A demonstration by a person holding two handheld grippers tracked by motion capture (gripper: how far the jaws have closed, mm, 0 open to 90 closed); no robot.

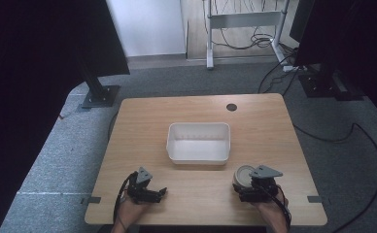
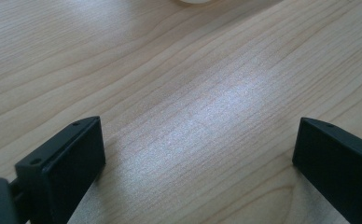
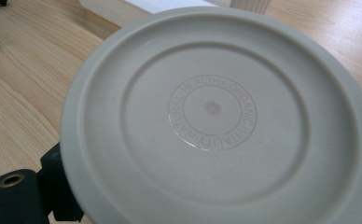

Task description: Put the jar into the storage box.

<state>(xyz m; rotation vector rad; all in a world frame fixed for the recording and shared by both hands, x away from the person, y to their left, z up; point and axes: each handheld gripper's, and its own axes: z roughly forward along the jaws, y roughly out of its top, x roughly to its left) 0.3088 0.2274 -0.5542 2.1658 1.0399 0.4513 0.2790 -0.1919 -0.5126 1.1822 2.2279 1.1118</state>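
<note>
Right gripper point(image 1: 257, 190) clamped on round grey-lidded plastic tub point(image 3: 216, 116), apparently for transfer to white rectangular plastic bin point(image 1: 198, 142); left gripper point(image 1: 147, 191) agape, idle on wooden table point(image 1: 143, 121).

Round grey-lidded tub point(image 1: 244, 175) — lid point(image 3: 216, 116) embossed with ringed lettering — near the table's right front edge.

The high view looks forward and down over the whole worktop point(image 1: 254, 116) from above its near edge, while the left gripper view skims bare wood close up and the right gripper view sits right against a grey lid point(image 3: 216, 116), both sharing the white tub point(image 1: 198, 141).
</note>
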